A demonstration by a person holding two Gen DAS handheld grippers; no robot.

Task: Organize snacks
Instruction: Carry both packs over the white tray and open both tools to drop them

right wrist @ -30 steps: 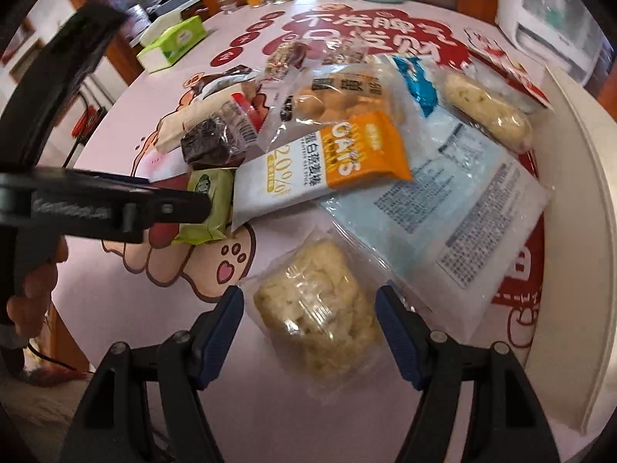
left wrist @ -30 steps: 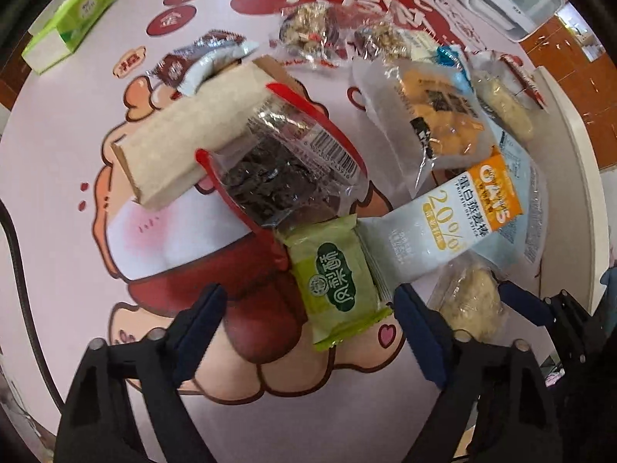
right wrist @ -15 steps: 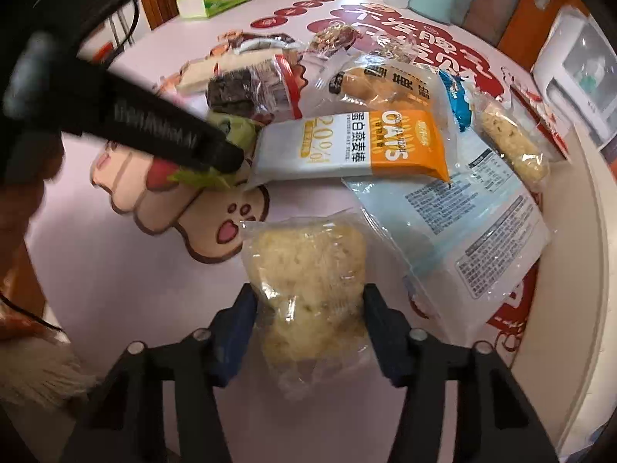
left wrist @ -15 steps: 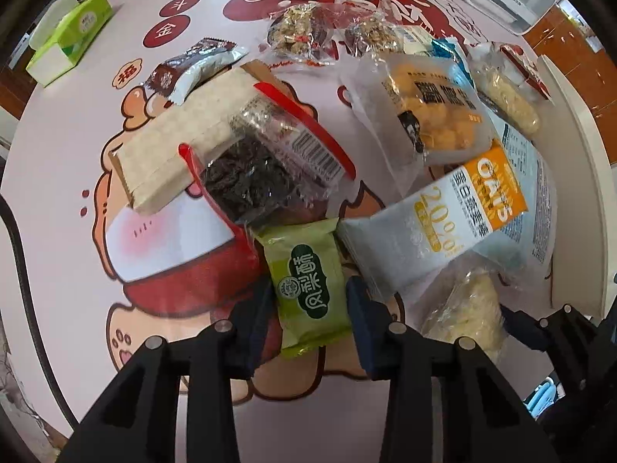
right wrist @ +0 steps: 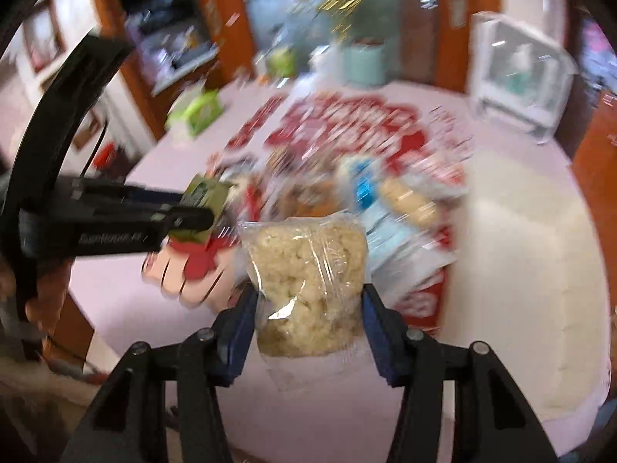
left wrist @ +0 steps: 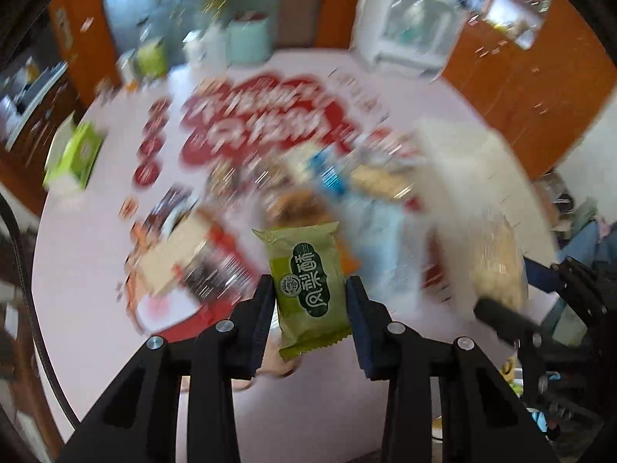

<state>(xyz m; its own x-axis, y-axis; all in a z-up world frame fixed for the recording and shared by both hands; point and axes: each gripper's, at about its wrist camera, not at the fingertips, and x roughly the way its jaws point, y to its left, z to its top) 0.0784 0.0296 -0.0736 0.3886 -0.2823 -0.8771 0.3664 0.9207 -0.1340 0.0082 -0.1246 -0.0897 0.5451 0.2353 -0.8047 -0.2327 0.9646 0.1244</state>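
Note:
My left gripper (left wrist: 310, 301) is shut on a green snack packet (left wrist: 308, 285) and holds it above the table. In the right wrist view the same packet (right wrist: 204, 196) shows at the tip of the left gripper. My right gripper (right wrist: 308, 308) is shut on a clear bag of pale puffed rice cake (right wrist: 308, 285), also lifted off the table; it shows at the right of the left wrist view (left wrist: 497, 266). The remaining snack packets (left wrist: 308, 189) lie in a blurred pile on the pink and red table cover (left wrist: 96, 270).
A white tray or board (right wrist: 532, 262) lies on the right of the table. A green tissue box (left wrist: 75, 158) sits at the far left. A white appliance (left wrist: 408, 34) and mint canister (left wrist: 246, 42) stand at the back edge.
Both grippers have risen from the table with their packets, the green one in the left, the rice cake bag in the right. The view has tilted up and is motion-blurred.

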